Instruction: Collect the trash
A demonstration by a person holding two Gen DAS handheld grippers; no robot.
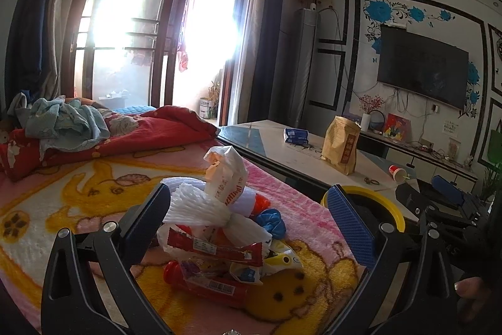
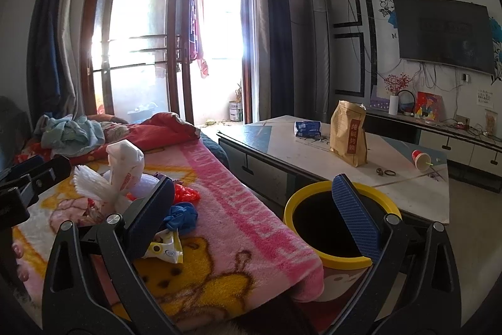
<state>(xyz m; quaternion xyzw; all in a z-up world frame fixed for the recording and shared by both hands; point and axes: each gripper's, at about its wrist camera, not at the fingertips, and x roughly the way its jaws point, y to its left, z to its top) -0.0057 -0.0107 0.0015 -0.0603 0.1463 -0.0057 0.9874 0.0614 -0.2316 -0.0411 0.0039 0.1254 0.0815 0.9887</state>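
While both tools stand wide apart and empty, the left gripper (image 1: pixel 251 203) frames a trash pile (image 1: pixel 219 228) of white foam netting, red wrappers and a red bottle on the pink blanket (image 1: pixel 78 193). The right gripper (image 2: pixel 254 193) hangs between the blanket's edge and the yellow-rimmed bin (image 2: pixel 313 187) to the right.

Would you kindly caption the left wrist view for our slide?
Open left gripper poised over a trash pile on the blanket, yellow-rimmed bin alongside.
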